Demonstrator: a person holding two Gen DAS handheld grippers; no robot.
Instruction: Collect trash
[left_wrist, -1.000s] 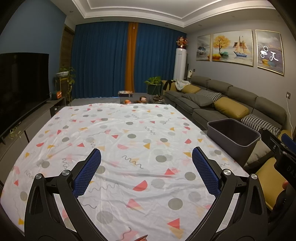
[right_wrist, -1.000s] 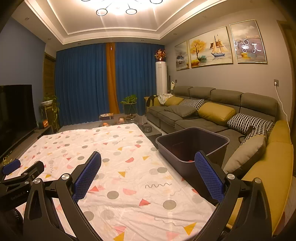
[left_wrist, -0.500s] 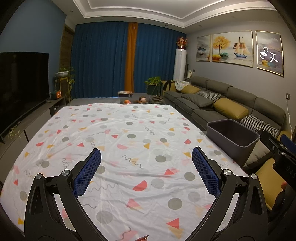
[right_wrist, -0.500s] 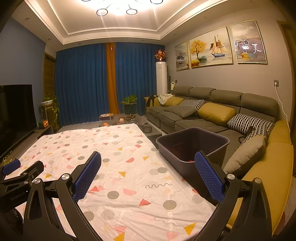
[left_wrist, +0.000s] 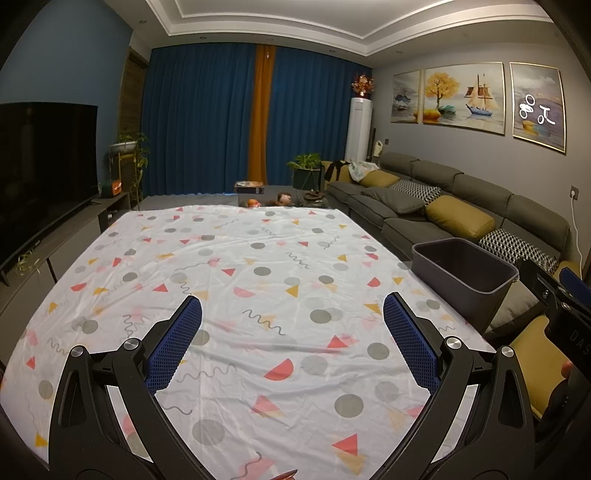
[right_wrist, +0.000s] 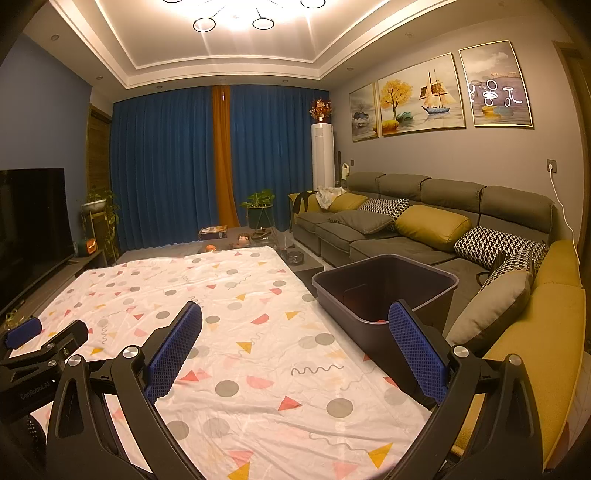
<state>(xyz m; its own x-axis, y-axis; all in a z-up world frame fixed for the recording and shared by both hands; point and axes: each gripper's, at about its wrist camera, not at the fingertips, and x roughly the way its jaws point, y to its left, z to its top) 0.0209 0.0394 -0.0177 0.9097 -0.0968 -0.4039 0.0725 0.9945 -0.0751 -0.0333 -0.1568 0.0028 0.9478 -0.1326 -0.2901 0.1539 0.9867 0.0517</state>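
A dark grey bin (left_wrist: 463, 275) (right_wrist: 384, 295) stands at the right edge of the table, which is covered by a white cloth (left_wrist: 258, 280) (right_wrist: 229, 325) printed with dots and triangles. A small red-orange scrap (right_wrist: 379, 321) shows deep inside the bin. My left gripper (left_wrist: 292, 317) hovers open over the near part of the cloth, nothing between its blue pads. My right gripper (right_wrist: 295, 325) is open too, its right pad in front of the bin's near wall. No loose trash shows on the cloth, except a reddish sliver (left_wrist: 284, 475) at the left wrist view's bottom edge.
A grey sofa (right_wrist: 424, 229) with yellow and patterned cushions runs along the right, close behind the bin. A TV (left_wrist: 40, 166) on a low cabinet lines the left. A low table (left_wrist: 258, 192) with small items and plants stands beyond the far edge, before blue curtains.
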